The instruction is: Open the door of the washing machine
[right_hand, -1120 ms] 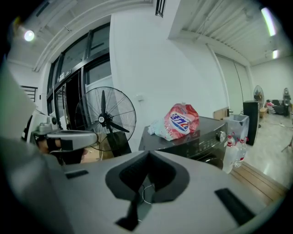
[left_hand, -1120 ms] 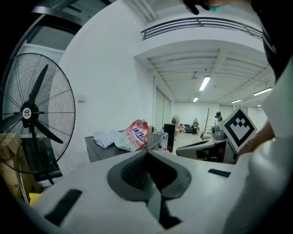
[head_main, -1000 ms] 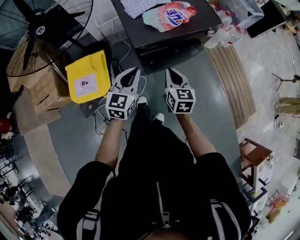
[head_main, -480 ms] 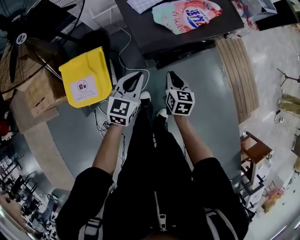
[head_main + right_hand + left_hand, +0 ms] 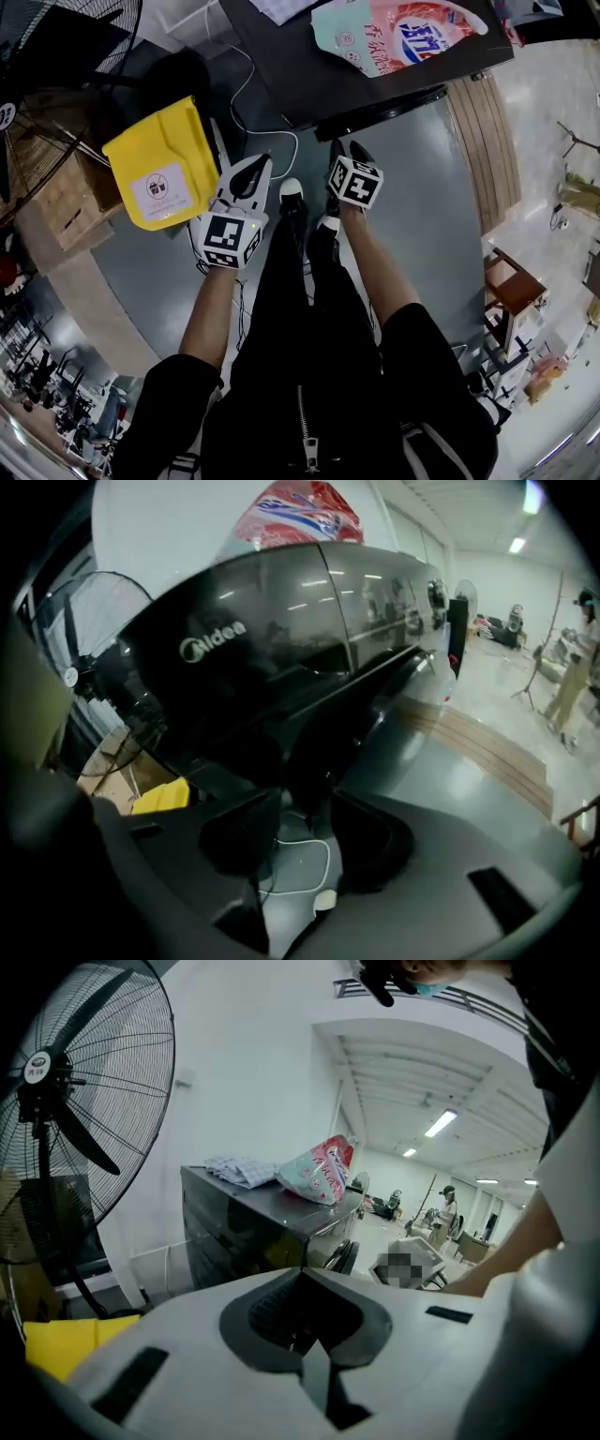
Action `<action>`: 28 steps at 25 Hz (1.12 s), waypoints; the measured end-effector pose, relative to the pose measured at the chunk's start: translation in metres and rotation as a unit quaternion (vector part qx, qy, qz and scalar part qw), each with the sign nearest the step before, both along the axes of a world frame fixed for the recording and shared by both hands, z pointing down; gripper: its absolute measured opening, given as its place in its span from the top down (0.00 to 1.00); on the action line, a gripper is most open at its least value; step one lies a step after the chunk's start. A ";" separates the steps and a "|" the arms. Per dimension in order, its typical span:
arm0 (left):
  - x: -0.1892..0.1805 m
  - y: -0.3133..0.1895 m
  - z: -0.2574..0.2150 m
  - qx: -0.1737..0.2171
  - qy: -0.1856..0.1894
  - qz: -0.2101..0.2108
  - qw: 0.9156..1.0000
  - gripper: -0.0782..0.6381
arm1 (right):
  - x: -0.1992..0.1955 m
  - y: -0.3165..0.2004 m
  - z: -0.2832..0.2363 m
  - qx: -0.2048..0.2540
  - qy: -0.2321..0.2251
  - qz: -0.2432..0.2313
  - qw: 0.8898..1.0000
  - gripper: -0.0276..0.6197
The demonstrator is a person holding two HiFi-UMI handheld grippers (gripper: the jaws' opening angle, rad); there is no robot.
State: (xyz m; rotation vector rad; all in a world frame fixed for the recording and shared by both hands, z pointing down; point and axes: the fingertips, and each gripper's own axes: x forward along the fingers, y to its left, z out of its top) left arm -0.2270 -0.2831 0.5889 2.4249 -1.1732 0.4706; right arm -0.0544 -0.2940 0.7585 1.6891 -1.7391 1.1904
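The dark grey washing machine [image 5: 375,89] stands straight ahead, and the right gripper view shows its glossy front with a brand logo [image 5: 214,641] and the dark door [image 5: 319,728] low down. My right gripper [image 5: 337,150] hangs just before that front, pointing steeply down. Its jaws [image 5: 305,803] are opening, with only floor and a white cable showing between them. My left gripper [image 5: 261,165] is beside it on the left, further from the machine [image 5: 253,1232], and its tips [image 5: 312,1342] meet on nothing.
A detergent bag [image 5: 403,33] and a cloth [image 5: 239,1171] lie on the machine's top. Left of it are a yellow bag [image 5: 159,169], a cardboard box [image 5: 66,202] and a standing fan [image 5: 66,1101]. A white cable [image 5: 272,141] runs on the floor by my shoes [image 5: 292,190]. Wooden boards [image 5: 487,141] lie at the right.
Both grippers have dropped lower and closer to the machine's front. The right one tipped further down and its jaws parted. The left stays shut.
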 end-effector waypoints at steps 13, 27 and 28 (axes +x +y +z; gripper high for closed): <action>-0.029 -0.002 0.026 -0.032 -0.009 0.005 0.999 0.89 | 0.010 -0.013 0.081 -0.117 -0.019 0.137 0.983 0.73; -0.025 -0.015 0.022 -0.030 0.003 0.023 0.999 0.89 | 0.033 0.025 0.083 -0.125 0.003 0.123 0.984 0.78; -0.023 -0.013 0.022 -0.031 0.004 0.025 0.999 0.89 | 0.038 0.034 0.083 -0.128 0.007 0.120 0.984 0.78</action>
